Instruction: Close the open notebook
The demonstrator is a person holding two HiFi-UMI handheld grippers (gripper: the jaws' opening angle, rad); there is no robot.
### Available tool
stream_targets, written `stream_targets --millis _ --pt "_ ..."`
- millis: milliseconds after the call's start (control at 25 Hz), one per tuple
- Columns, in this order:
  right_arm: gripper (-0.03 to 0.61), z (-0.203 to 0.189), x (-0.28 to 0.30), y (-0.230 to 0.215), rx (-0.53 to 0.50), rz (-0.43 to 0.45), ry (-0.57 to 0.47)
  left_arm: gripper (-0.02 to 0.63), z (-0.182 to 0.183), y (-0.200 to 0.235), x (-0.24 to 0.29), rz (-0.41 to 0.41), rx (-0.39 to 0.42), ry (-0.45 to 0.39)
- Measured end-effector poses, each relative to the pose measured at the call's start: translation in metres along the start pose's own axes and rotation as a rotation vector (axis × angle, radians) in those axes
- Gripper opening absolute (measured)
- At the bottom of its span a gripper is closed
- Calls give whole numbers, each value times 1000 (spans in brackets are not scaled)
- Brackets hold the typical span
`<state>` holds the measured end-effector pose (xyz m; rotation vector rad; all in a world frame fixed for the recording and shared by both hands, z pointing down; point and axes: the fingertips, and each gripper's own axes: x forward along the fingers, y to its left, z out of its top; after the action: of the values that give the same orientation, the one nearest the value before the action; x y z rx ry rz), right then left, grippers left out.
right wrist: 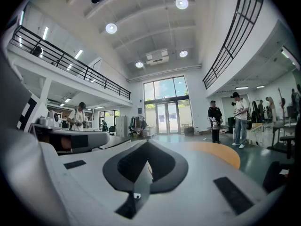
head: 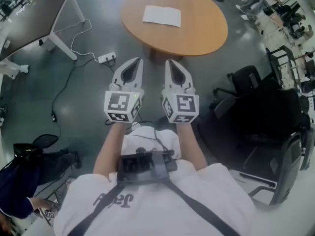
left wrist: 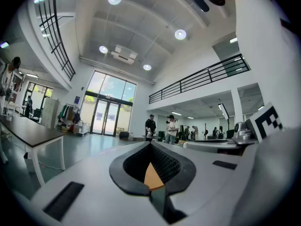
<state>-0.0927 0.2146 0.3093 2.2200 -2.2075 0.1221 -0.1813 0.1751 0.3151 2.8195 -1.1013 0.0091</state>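
The notebook [head: 161, 15] lies as a white rectangle on the far half of a round wooden table [head: 206, 33]; I cannot tell from here whether its pages are spread. Both grippers are held level side by side, short of the table's near edge and well away from the notebook. My left gripper [head: 134, 63] is shut with nothing in it, its tips meeting [left wrist: 150, 144]. My right gripper [head: 171, 64] is shut and empty too, with its jaws also meeting at the tip [right wrist: 146, 142]. A strip of the table top [right wrist: 225, 154] shows past the right jaws.
A dark desk [head: 34, 14] stands at the far left, with a power strip [head: 107, 58] and its cable on the floor beside it. Black office chairs [head: 256, 112] crowd the right. A seated person [head: 19, 181] is at the lower left. People [left wrist: 160, 126] stand far off in the hall.
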Motion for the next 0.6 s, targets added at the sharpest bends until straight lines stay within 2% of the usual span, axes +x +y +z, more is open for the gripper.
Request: stream_targets --millis 160,280,440,600 --pt "21 -11 2 1 7 34 25 6 -6 -4 4 9 -14 -6" --pt "21 -17 8 -6 16 25 41 6 -14 0 9 25 -28 8" --pt "23 -27 20 -33 23 21 74 6 -19 0 26 56 -56 7" --pt "23 -29 39 -72 3 29 95 6 -18 -17 63 58 -58 0"
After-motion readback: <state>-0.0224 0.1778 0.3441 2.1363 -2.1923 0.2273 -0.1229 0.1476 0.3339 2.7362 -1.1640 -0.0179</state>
